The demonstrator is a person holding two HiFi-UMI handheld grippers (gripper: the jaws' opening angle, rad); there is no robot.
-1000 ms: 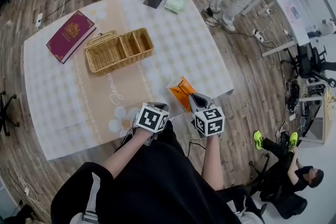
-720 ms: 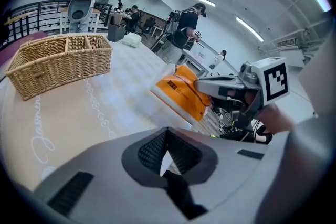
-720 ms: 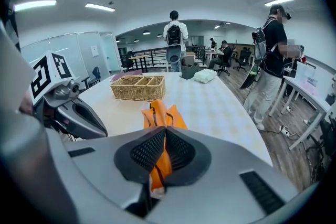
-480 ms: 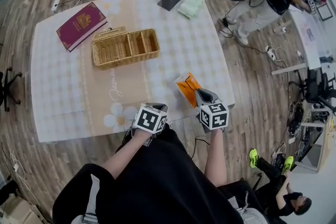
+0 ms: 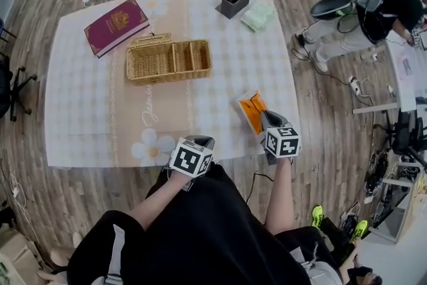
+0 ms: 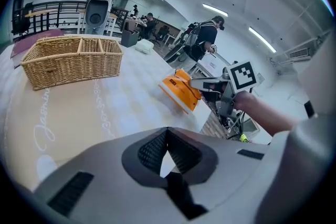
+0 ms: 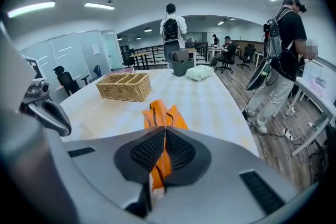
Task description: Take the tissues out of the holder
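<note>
1 legible wd, "Jasmine", on cloth (image 5: 87,97); pack (image 5: 252,110) illegible.

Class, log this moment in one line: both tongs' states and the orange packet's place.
right tongs: shut on orange packet | packet: at right edge of table | left tongs: shut, empty | wicker basket: mid-table

left gripper (image 5: 198,140): grey shell, black ribbed pads (image 6: 152,150)
left marker cube (image 5: 191,160): white, black squares
right gripper (image 5: 265,118): same grey build
right marker cube (image 5: 281,142): white, black squares
top (image 5: 200,223): black, short sleeves
strap (image 5: 115,251): grey, over shoulder
</note>
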